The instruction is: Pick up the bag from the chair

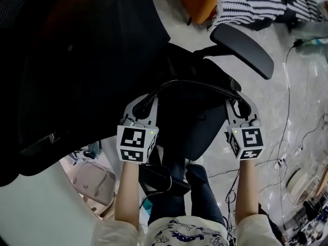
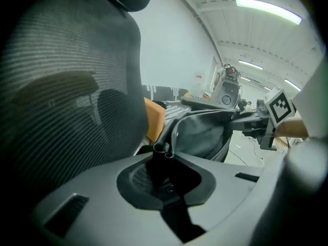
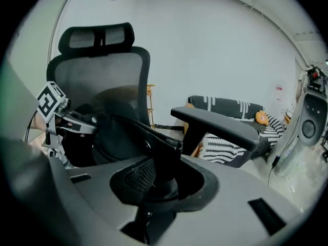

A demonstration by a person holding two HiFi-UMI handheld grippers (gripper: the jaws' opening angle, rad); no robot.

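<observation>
We have the black bag (image 1: 190,118) spanned between both tools over the seat of the chair (image 1: 66,65), between its mesh backrest (image 2: 66,86) and the armrest (image 1: 245,49). The left gripper (image 1: 147,104) has its jaws pressed together on the bag's rim (image 1: 189,83) at the near left end, with the dark fabric edge bunched between them. The right gripper (image 1: 239,105) pinches the opposite end of that rim in the same way. The mouth gapes open between the two holds and the body sags below, so we judge it soft and fairly light, with a stiffer corded edge that gives the jaws something to bite. We cannot tell for certain whether the bottom rests on the seat or hangs just clear, since everything under the bag is black on black. Holding at the two rim ends seems right to us: the load stays level. The slack cloth could fold or slide out if either pinch is shallow, so we would lift evenly and straight up.
</observation>
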